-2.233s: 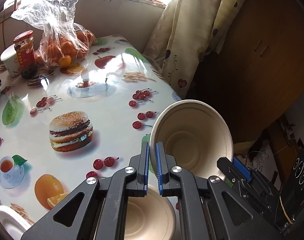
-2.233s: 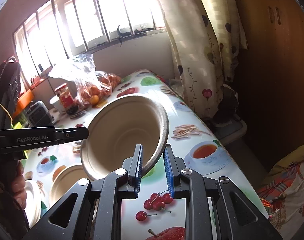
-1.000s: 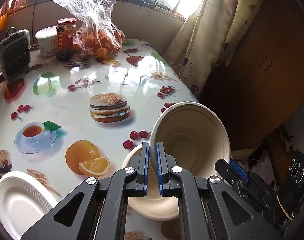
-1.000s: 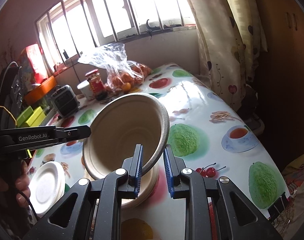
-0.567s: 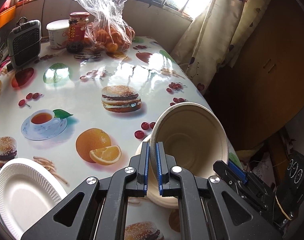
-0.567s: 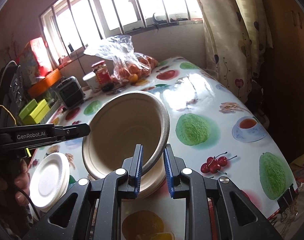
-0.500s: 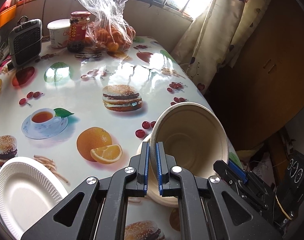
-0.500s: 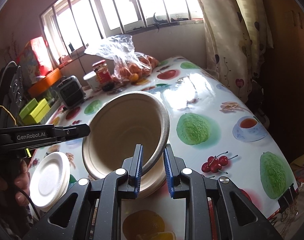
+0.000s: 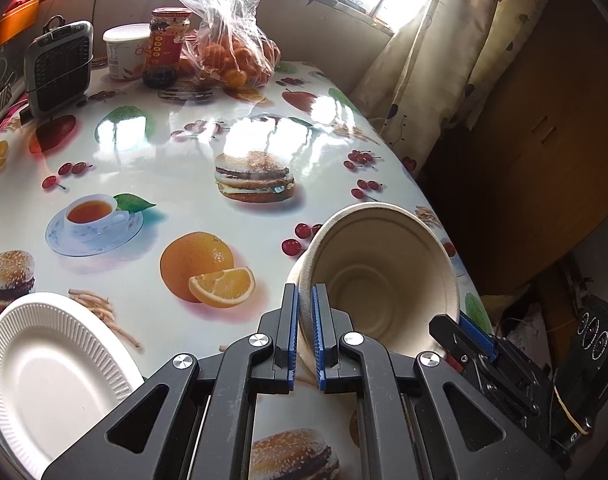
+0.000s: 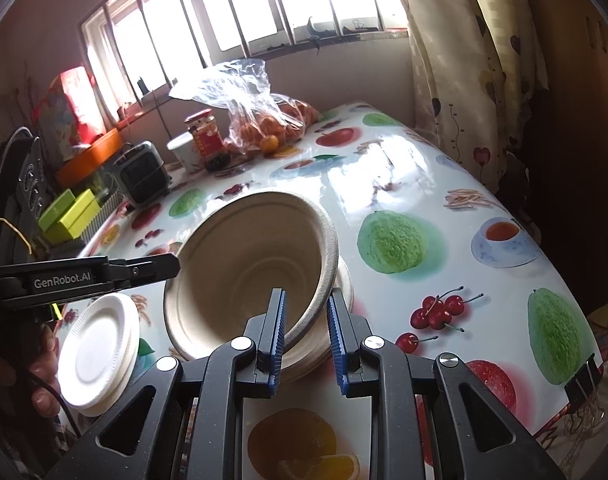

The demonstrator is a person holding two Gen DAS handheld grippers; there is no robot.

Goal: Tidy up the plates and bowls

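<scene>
A beige paper bowl is tilted and nests into a second beige bowl on the table. My left gripper is shut on the upper bowl's left rim. My right gripper straddles the bowl's right rim with its jaws apart, blue pads not pressing the rim. A stack of white paper plates lies at the table's near left.
The table has a glossy fruit-and-burger print cloth. At the far end stand a bag of oranges, a red-lidded jar, a white tub and a small grey heater. A curtain hangs right, past the table edge.
The held bowl has come down into the lower bowl on the table. My right gripper's jaws have opened off the rim. Both views have drawn back toward the near table edge.
</scene>
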